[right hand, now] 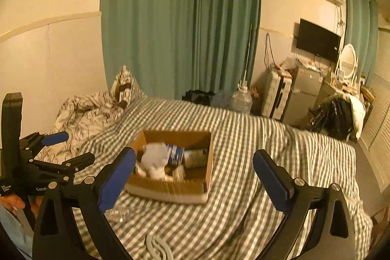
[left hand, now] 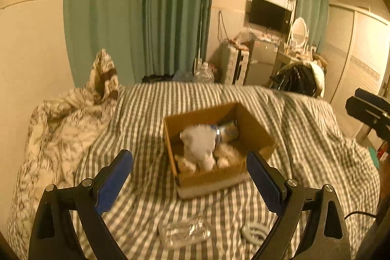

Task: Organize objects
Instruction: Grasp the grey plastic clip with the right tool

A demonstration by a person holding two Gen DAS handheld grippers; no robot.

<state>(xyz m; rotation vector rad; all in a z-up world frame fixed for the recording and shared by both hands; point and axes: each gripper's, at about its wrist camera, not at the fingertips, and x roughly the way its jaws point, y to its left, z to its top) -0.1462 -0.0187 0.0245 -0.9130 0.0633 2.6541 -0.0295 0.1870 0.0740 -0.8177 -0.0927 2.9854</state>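
Note:
An open cardboard box (left hand: 253, 135) (right hand: 170, 189) sits on the striped bed. Inside lie a white plush toy (left hand: 199, 145) (right hand: 154, 158) and a can with a blue label (left hand: 226, 132) (right hand: 195, 157). My left gripper (left hand: 190, 172) is open and empty, held above the bed just in front of the box. My right gripper (right hand: 195, 169) is open and empty, also in front of the box. The left gripper also shows at the left of the right wrist view (right hand: 56, 150). A clear plastic package (left hand: 184, 232) (right hand: 119, 213) and a coiled white cable (left hand: 253, 230) (right hand: 158, 247) lie on the bed near me.
The grey-and-white striped sheet (left hand: 151, 113) covers the bed. A rumpled patterned duvet (left hand: 61, 133) lies at the left by the wall. Green curtains (left hand: 136, 11), water bottles, a suitcase, a small fridge, a wall TV (left hand: 268, 14) and a dresser stand beyond the bed.

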